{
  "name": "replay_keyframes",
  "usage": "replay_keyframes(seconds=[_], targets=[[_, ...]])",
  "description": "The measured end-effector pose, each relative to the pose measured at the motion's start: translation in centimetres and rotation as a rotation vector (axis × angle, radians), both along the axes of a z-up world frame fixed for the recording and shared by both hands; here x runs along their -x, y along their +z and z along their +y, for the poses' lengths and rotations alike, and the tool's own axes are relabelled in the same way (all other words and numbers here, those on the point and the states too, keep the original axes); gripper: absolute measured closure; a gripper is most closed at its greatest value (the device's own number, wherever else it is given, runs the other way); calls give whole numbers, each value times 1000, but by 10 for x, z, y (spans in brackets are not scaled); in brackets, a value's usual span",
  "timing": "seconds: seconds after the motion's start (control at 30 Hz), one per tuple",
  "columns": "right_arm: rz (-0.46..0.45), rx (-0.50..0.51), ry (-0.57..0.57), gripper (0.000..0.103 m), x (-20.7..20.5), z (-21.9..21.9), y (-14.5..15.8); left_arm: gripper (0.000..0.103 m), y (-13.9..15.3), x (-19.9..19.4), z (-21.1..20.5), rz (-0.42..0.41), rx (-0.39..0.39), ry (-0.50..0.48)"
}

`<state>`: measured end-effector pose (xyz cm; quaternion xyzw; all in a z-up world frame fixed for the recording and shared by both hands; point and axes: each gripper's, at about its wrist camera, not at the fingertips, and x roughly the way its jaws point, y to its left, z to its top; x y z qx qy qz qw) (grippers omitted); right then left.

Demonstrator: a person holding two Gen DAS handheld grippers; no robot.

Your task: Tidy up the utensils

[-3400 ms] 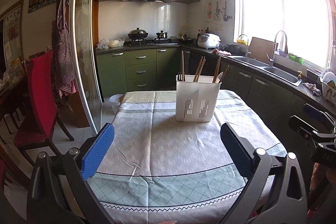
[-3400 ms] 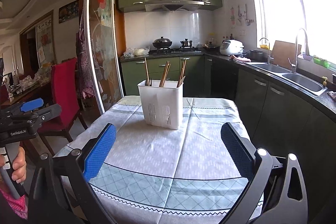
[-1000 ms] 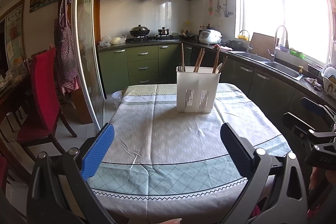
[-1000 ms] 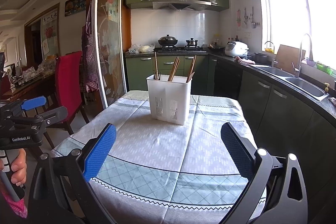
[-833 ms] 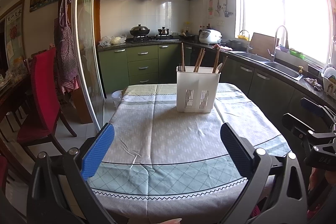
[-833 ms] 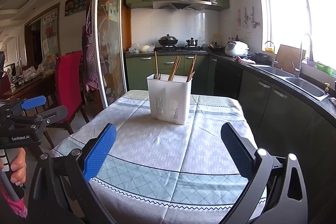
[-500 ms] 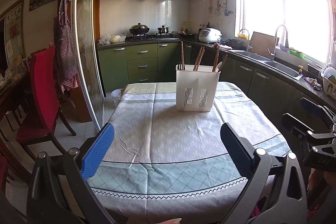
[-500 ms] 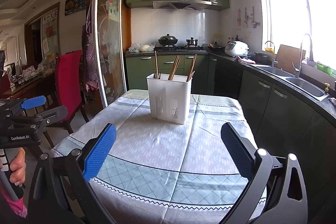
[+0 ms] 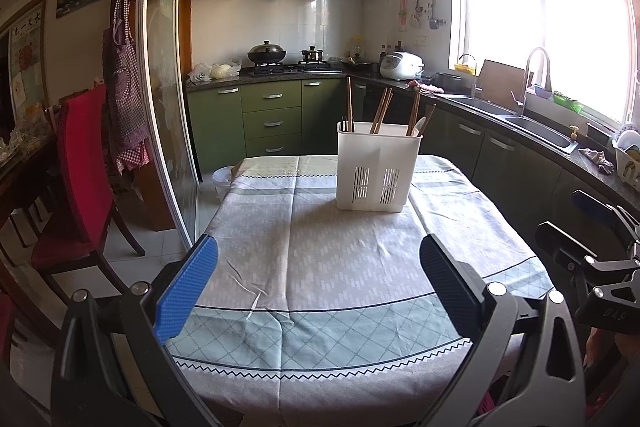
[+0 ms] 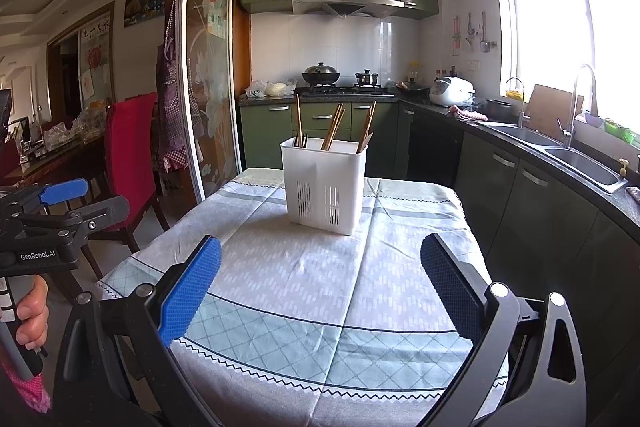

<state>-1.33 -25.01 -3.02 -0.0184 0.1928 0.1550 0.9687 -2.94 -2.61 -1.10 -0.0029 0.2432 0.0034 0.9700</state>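
Observation:
A white slotted utensil holder (image 9: pixel 375 167) stands upright on the table (image 9: pixel 320 267) toward its far end; it also shows in the right wrist view (image 10: pixel 323 185). Brown chopsticks (image 9: pixel 382 116) (image 10: pixel 332 132), a dark fork and a white spoon (image 9: pixel 419 125) stick up out of it. My left gripper (image 9: pixel 318 279) is open and empty, held back near the table's front edge. My right gripper (image 10: pixel 320 277) is open and empty, also near the front edge. Each gripper shows at the edge of the other's view.
The table wears a grey and pale green cloth (image 10: pixel 320 307). A red chair (image 9: pixel 80 179) stands left of it by a glass sliding door (image 9: pixel 168 87). Dark green cabinets, a stove (image 9: pixel 288 65) and a sink (image 9: pixel 536 129) run along the back and right.
Both grippers have drawn back from the table and risen slightly since 3.4 s ago; over the last second the views barely shift. Both stay open and empty.

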Motion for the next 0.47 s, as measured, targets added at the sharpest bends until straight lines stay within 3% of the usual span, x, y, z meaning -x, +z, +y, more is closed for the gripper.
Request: replay_keyframes(seconds=[0.47], targets=[[6, 3, 3, 5, -5, -3, -4, 7, -5, -7, -1, 20, -20, 7]])
